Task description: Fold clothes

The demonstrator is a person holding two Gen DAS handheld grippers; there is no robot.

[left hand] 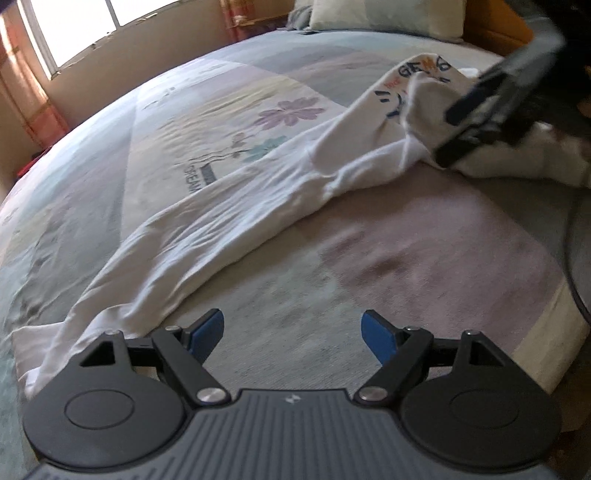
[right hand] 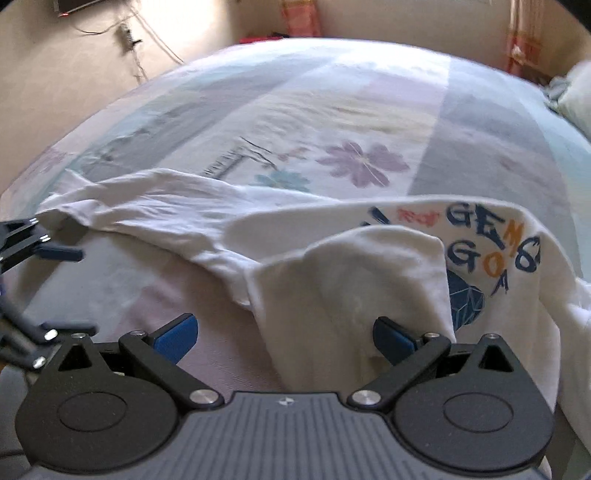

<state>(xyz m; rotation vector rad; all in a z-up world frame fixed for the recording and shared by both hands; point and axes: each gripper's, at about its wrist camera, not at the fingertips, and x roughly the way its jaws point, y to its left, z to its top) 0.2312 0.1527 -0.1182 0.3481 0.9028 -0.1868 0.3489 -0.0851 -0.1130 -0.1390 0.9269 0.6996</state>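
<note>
The rumpled white printed cotton T-shirt (left hand: 229, 206) ran lower left to upper right; both tools, left (left hand: 293, 338) and right (right hand: 284, 338), gaped wide, the right nearer its printed end.

White T-shirt (right hand: 332, 288), right half of the right wrist frame: print with navy letters, some orange letters, a small red scribble, a dark blue faceted shape lower right. Same shirt (left hand: 207, 236) plain white across the middle of the left wrist frame, print at upper right. Bedspread (left hand: 424, 258): pastel blocks of mauve-pink, grey, pale green, cream; purple flower and teal flower mid-frame, dark lettering. Left gripper (left hand: 293, 334): black arms, blue fingertip pads, grey ribbed body. Right gripper (right hand: 286, 334): same colours. Pillow (left hand: 388, 16), top: pale cream. Walls beige. Curtain (left hand: 22, 74), upper left: orange-pink.
</note>
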